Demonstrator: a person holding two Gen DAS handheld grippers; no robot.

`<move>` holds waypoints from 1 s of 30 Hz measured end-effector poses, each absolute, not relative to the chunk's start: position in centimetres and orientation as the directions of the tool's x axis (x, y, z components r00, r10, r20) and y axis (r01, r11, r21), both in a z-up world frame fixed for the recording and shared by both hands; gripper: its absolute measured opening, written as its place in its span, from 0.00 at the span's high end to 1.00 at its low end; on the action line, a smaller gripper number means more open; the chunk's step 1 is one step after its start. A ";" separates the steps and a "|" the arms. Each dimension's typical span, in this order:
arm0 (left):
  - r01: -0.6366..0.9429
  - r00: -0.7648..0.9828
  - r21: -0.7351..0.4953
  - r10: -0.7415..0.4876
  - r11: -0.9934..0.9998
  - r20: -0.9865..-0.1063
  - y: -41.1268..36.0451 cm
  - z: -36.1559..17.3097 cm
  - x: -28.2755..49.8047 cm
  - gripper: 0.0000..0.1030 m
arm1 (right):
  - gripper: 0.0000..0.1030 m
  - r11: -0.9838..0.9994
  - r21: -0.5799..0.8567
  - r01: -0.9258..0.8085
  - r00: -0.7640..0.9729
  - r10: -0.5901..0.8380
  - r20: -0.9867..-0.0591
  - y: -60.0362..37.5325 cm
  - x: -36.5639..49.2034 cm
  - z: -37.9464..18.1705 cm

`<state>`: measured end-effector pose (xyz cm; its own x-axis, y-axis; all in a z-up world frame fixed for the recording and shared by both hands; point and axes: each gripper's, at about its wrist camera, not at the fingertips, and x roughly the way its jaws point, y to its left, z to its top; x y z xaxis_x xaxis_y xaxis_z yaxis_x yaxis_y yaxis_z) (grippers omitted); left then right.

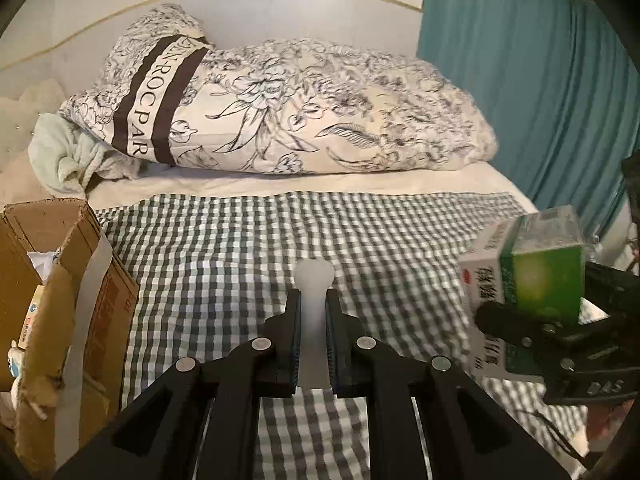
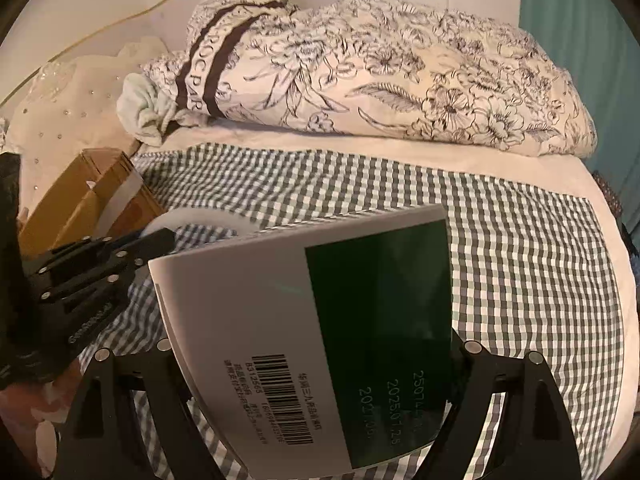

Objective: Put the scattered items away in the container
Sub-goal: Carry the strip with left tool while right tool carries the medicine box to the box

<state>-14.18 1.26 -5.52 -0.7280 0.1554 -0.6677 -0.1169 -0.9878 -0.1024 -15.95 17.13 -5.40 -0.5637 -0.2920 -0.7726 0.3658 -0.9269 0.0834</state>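
Note:
My left gripper point(image 1: 313, 300) is shut on a slim white plastic item point(image 1: 312, 276) whose rounded end sticks out past the fingertips, above the checked sheet point(image 1: 280, 232). An open cardboard box point(image 1: 60, 280) with several items inside stands just to the left. In the right wrist view my right gripper point(image 2: 320, 350) is shut across a white and green medicine box point(image 2: 304, 320), which is held off the bed and hides the fingertips. That medicine box point(image 1: 532, 276) also shows at the right of the left wrist view. The left gripper point(image 2: 164, 236) and the cardboard box point(image 2: 92, 200) appear at the left.
A rolled floral duvet point(image 1: 300, 112) lies across the head of the bed with a pale green towel point(image 1: 76, 156) beside it. A teal curtain point(image 1: 540, 80) hangs on the right. A cream cushion point(image 2: 80, 112) sits behind the cardboard box.

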 end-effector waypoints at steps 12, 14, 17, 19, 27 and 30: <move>-0.063 -0.790 -0.112 0.119 -0.992 -0.601 -0.8 -0.5 -9.6 0.90 | 0.17 -0.924 0.057 0.377 -0.625 -0.300 -0.721 16.9 -12.0 -0.9; -0.054 -0.799 -0.110 0.109 -0.992 -0.592 -1.1 0.2 -8.8 0.90 | 0.17 -0.921 0.055 0.386 -0.633 -0.308 -0.711 16.4 -11.3 -0.1; -0.038 -0.810 -0.106 0.093 -0.994 -0.578 -1.8 1.5 -7.8 0.90 | 0.17 -0.912 0.054 0.406 -0.639 -0.326 -0.697 15.4 -10.5 1.0; -0.040 -0.814 -0.108 0.095 -0.993 -0.573 -2.4 2.4 -7.0 0.90 | 0.17 -0.907 0.051 0.419 -0.645 -0.336 -0.687 14.6 -10.1 1.8; 0.034 -0.834 -0.095 0.024 -0.995 -0.551 -7.2 5.5 -5.3 0.90 | 0.17 -0.874 0.085 0.479 -0.633 -0.411 -0.656 10.0 -9.6 4.8; 0.061 -0.837 -0.076 -0.010 -0.995 -0.547 -9.2 6.3 -5.2 0.90 | 0.17 -0.852 0.090 0.516 -0.620 -0.443 -0.647 7.1 -9.6 5.6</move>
<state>-5.17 -9.15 6.31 -0.8368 -0.0097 -0.5474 0.0611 -0.9953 -0.0758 -9.62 7.07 5.59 -0.6201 -0.4434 -0.6472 0.5158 -0.8520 0.0895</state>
